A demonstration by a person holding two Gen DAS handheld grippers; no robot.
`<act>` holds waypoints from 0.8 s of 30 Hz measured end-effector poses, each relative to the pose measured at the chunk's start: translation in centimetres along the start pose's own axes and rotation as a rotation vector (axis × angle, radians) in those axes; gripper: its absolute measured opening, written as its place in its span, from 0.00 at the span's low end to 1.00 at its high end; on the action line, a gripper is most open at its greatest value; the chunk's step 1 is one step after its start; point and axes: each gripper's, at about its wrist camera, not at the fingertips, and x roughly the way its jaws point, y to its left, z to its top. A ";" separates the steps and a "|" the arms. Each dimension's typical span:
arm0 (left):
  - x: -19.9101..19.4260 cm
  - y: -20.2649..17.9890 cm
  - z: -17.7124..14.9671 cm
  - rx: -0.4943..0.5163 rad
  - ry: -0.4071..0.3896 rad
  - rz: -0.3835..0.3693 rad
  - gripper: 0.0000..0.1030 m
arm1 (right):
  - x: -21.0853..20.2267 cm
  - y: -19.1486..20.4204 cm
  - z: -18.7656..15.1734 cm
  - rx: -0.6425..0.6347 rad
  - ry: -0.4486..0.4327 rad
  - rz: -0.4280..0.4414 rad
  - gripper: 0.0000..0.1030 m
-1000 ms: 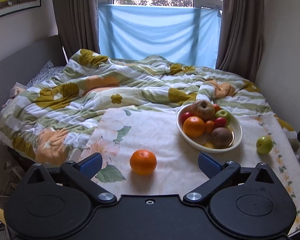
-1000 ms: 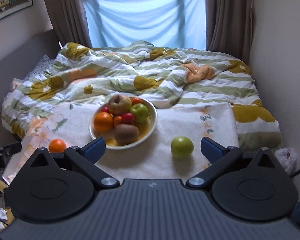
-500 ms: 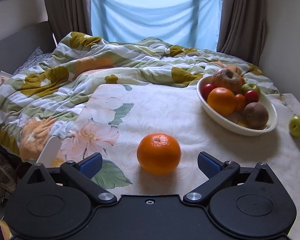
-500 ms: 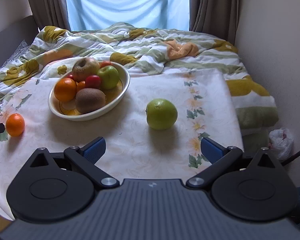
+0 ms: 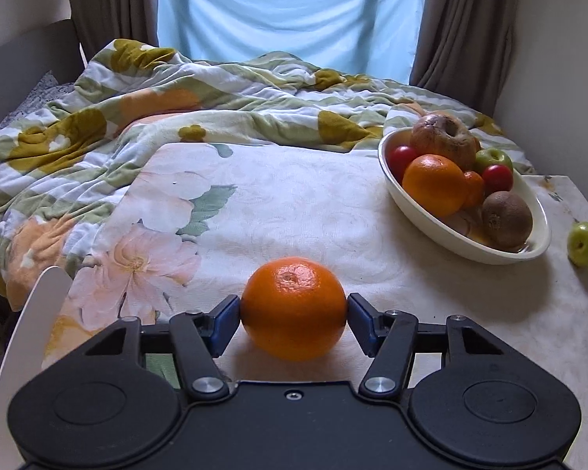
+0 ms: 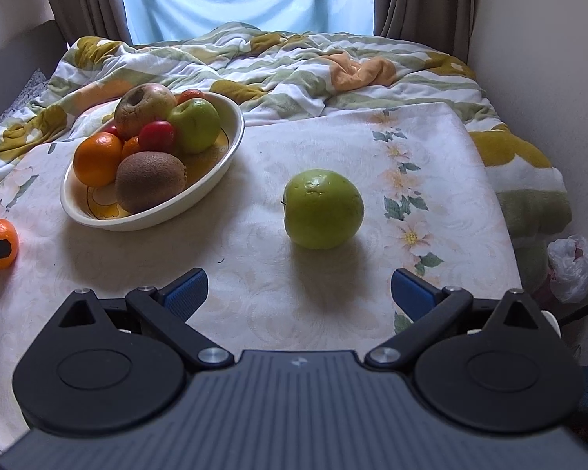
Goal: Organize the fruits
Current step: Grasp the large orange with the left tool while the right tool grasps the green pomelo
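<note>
One orange (image 5: pixel 294 307) between the closing left gripper (image 5: pixel 294 319) (pads touching).

A glossy loose orange (image 5: pixel 294 307) is sitting on the floral-clothed desk (image 5: pixel 294 211) at near left, a green apple (image 6: pixel 323 208) is lying right of the white fruit-filled bowl (image 6: pixel 223 164).

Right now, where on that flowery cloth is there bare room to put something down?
Free: the wide stretch left of the bowl, behind the orange, and the strip between bowl and green apple. Crowded: the bowl, heaped with fruit. The left gripper is closing on the orange.
</note>
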 end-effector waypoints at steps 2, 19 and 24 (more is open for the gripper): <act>-0.1 -0.1 0.0 0.007 0.001 0.003 0.62 | 0.3 0.1 0.0 -0.009 0.007 -0.003 1.00; -0.7 -0.3 -0.5 -0.025 0.011 0.006 0.61 | 4.1 -1.1 3.3 0.021 -0.002 0.006 0.90; -1.1 -0.5 -0.7 -0.038 0.015 0.012 0.61 | 4.6 -0.8 3.8 0.007 0.007 -0.009 0.74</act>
